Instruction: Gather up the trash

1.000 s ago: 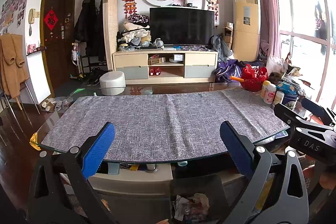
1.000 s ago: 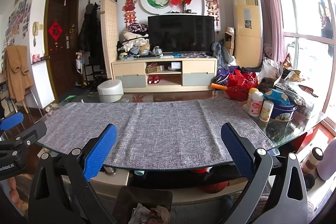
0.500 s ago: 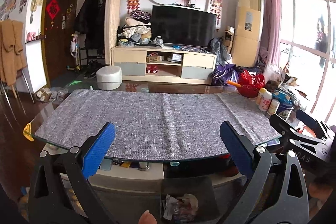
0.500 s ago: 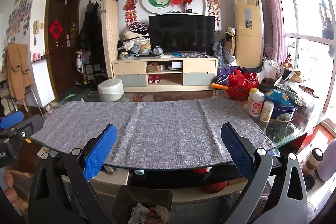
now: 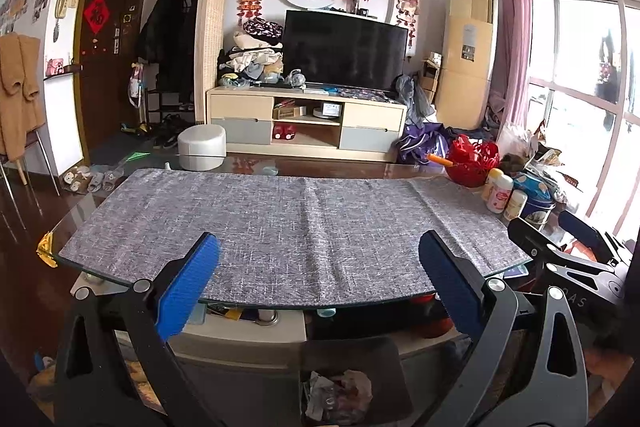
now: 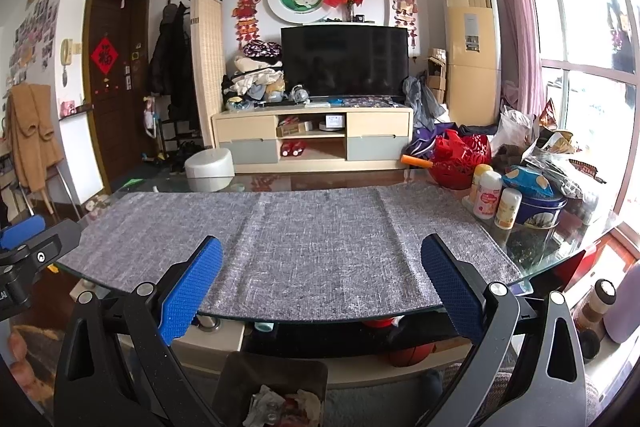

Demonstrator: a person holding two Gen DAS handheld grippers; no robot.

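Observation:
A dark trash bin (image 5: pixel 384 359) stands on the floor in front of the glass table, with crumpled wrappers and paper (image 5: pixel 340 391) inside. It also shows in the right wrist view (image 6: pixel 280 367), holding trash (image 6: pixel 280 407). My left gripper (image 5: pixel 320 287) is open and empty, held before the table's front edge above the bin. My right gripper (image 6: pixel 320 287) is open and empty, at the same height to the right. Each gripper shows at the edge of the other's view. The grey cloth (image 5: pixel 296 223) on the table is bare.
Bottles (image 6: pixel 490 199), a blue tin (image 6: pixel 540 211), a red basket (image 6: pixel 460 159) and snack bags (image 6: pixel 560 163) crowd the table's right end. A white stool (image 5: pixel 202 147) and a TV cabinet (image 5: pixel 308 123) stand beyond. A basketball (image 6: pixel 412 353) lies under the table.
The left gripper has risen and drawn back a little, so the table sits lower in its view. The right gripper has barely moved. Both stay open and empty.

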